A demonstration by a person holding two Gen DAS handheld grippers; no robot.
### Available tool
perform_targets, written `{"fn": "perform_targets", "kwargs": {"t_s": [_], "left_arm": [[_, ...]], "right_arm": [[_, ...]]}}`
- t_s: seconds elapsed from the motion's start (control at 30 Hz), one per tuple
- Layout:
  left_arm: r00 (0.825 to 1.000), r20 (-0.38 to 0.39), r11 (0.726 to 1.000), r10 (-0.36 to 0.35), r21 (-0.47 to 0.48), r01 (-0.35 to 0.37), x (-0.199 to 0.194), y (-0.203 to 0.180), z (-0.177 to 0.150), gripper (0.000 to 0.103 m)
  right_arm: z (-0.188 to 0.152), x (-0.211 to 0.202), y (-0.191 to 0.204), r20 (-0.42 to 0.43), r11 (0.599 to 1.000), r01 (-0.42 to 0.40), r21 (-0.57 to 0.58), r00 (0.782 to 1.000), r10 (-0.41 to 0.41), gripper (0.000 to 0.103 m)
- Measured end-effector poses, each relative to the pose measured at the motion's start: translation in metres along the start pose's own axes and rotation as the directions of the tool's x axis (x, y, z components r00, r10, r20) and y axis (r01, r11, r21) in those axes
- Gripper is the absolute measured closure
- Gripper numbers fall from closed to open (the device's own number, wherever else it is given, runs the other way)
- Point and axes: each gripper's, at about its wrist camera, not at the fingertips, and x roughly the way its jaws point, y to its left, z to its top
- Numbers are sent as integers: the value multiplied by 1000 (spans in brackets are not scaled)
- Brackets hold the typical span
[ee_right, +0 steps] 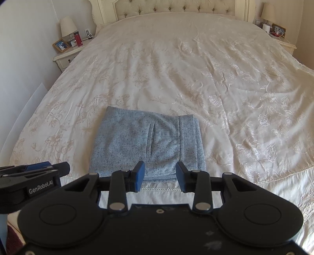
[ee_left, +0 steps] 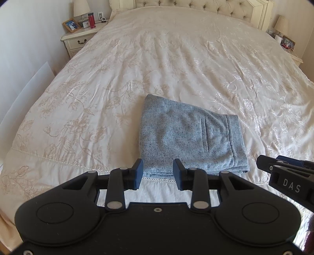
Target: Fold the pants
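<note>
Grey-blue speckled pants (ee_left: 192, 137) lie folded into a compact stack near the front edge of the bed; they also show in the right wrist view (ee_right: 149, 143), waistband to the right, a slit pocket on top. My left gripper (ee_left: 158, 172) is open and empty, held just in front of the stack's near edge. My right gripper (ee_right: 160, 174) is open and empty, also just in front of the near edge. Each gripper shows from the side in the other's view: the right one (ee_left: 274, 166) and the left one (ee_right: 49, 168).
The cream floral bedspread (ee_left: 176, 68) covers a wide bed with a tufted headboard (ee_right: 176, 7). A nightstand (ee_left: 78, 37) at the left holds a lamp, a photo frame, a clock and a red bottle. Another nightstand (ee_right: 284, 45) stands at the right.
</note>
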Motion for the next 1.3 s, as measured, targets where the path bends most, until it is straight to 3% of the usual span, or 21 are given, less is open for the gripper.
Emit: {"fn": "perform_targets", "kwargs": {"t_s": [1.3], "left_arm": [[1000,-17,999,13,34,-13,9,-5,-2,59]], "right_arm": [[-1,12,1,-26,1000,3,26,1000,-2,65]]}}
